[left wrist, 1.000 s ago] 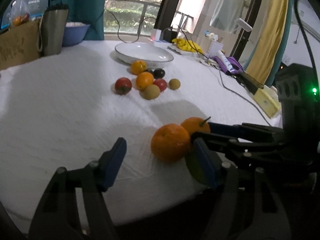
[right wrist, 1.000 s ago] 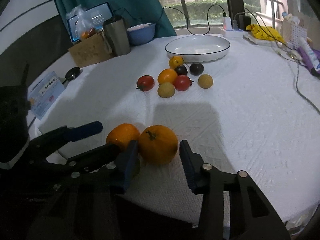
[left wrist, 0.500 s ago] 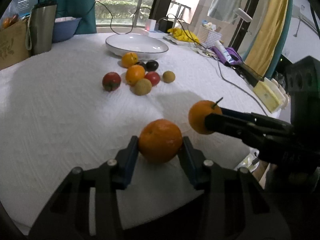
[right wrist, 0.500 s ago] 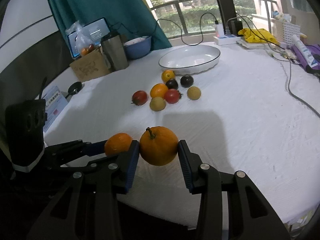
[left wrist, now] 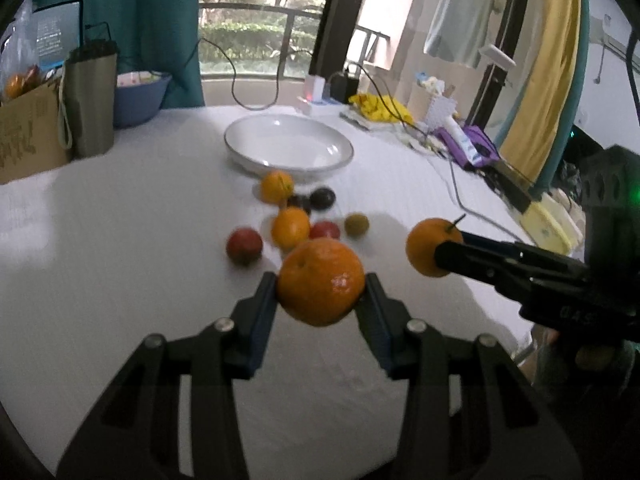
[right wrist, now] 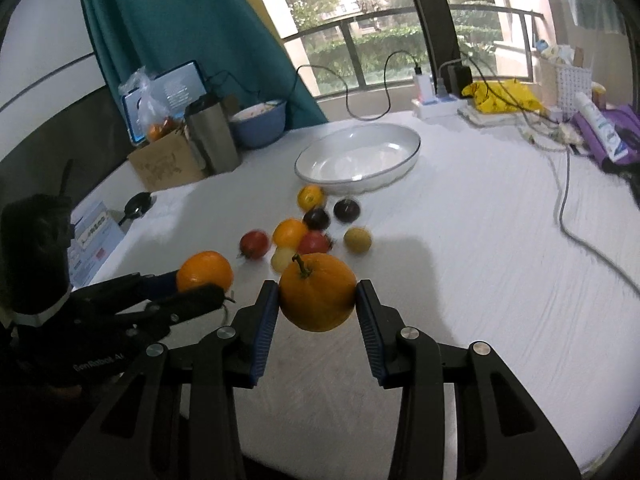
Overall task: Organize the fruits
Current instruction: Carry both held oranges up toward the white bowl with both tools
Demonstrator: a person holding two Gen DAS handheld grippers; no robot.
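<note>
Left gripper (left wrist: 321,286): its blue fingers (left wrist: 262,300) press on both sides of a round orange (left wrist: 321,282), so it is closed on the fruit and holds it up off the table (left wrist: 120,280).

Round orange: between the left fingers, with a shiny spot on its skin. In the right view it shows at the left, at the tip of the left gripper.

Fruit pile (left wrist: 296,216): on the table just past the left fingers, and partly hidden behind the held orange. It has a red tomato (left wrist: 244,246), two small oranges, another red fruit, two dark fruits and a small yellow-brown fruit (left wrist: 356,224). They look blurry.

White dish (left wrist: 288,148): far ahead of both pairs of fingers, past the fruit pile, with its near rim just beside the farthest small orange.

Right gripper (right wrist: 317,300): its blue fingers (right wrist: 370,320) squeeze an orange with a stem (right wrist: 317,297) from both sides, so it is closed on it and holds it in the air.

Orange with a stem: between the right fingers, stem up. From the left view it sits to the right of the left fingers, near them but not touching.
</note>
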